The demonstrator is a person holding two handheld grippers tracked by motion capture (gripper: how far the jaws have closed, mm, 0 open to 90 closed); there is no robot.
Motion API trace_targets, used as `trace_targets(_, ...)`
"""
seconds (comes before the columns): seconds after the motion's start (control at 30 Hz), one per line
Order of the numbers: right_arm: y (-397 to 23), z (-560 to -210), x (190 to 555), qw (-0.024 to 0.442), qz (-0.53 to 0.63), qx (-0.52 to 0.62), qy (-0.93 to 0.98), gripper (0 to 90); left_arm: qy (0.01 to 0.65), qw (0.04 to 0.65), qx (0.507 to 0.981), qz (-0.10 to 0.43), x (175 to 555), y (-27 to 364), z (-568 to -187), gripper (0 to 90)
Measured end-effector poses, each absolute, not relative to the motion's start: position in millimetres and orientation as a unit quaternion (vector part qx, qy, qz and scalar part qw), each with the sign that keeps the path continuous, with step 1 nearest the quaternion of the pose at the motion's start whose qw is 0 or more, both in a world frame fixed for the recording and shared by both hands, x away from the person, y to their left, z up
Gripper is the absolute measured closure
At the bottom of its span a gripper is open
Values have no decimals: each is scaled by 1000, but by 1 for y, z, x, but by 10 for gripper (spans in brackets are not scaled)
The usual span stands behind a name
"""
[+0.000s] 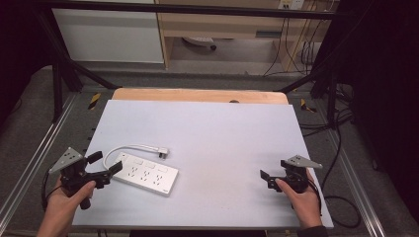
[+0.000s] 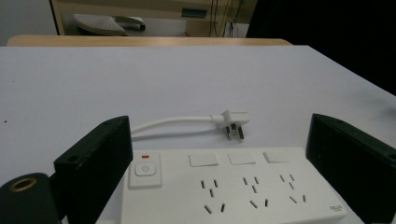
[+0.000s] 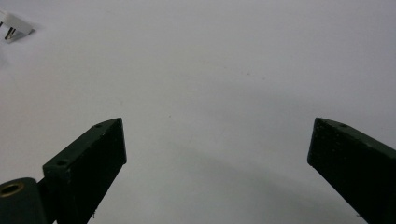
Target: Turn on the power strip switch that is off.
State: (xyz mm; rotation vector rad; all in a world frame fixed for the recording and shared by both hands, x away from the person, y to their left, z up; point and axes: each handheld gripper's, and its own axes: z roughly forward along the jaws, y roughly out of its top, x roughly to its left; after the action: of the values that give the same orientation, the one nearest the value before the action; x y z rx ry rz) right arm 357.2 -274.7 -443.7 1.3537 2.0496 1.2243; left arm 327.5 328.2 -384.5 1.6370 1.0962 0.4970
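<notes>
**Power strip framed between parted jaws at the near-left corner**

While the white power strip (image 2: 229, 186) lies flat on the pale surface (image 1: 212, 128), a small grey mark can be seen at its lower right corner in the left gripper view, but the lettering is too small to be read. A power symbol is shown on the switch (image 2: 145, 169) at the strip's left end, with a red dot above it. Three blank white buttons are set along the upper edge, each above a group of socket slots.

The left hand-held gripper (image 1: 106, 168) is held at the strip's near-left end, jaws spread wide; the strip is seen between them in that gripper's own view, and contact cannot be made out. The white cable (image 2: 173, 122) is curled behind the strip, ending in a plug (image 2: 233, 122) laid on the surface with its pins up.

The right hand-held gripper (image 1: 267, 178) is held well apart from the strip, near the right edge, jaws likewise spread over bare surface. In its view the plug (image 3: 14, 25) is cut off at the top-left corner. The strip's near edge is cropped by the frame's bottom in the left gripper view.
</notes>
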Motion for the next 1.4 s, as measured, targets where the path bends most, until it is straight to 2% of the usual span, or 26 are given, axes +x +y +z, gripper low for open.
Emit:
trace_targets(1.0, -277, -443, 357, 201, 439, 491, 725, 52, 446, 525, 697, 198, 346, 297, -378, 97)
trace_targets(1.27, -278, -442, 357, 199, 441, 493, 723, 53, 439, 524, 703, 196, 352, 287, -377, 150)
trace_targets(1.4, -278, -442, 357, 200, 442, 492, 723, 56, 420, 527, 715, 186, 355, 279, -374, 228)
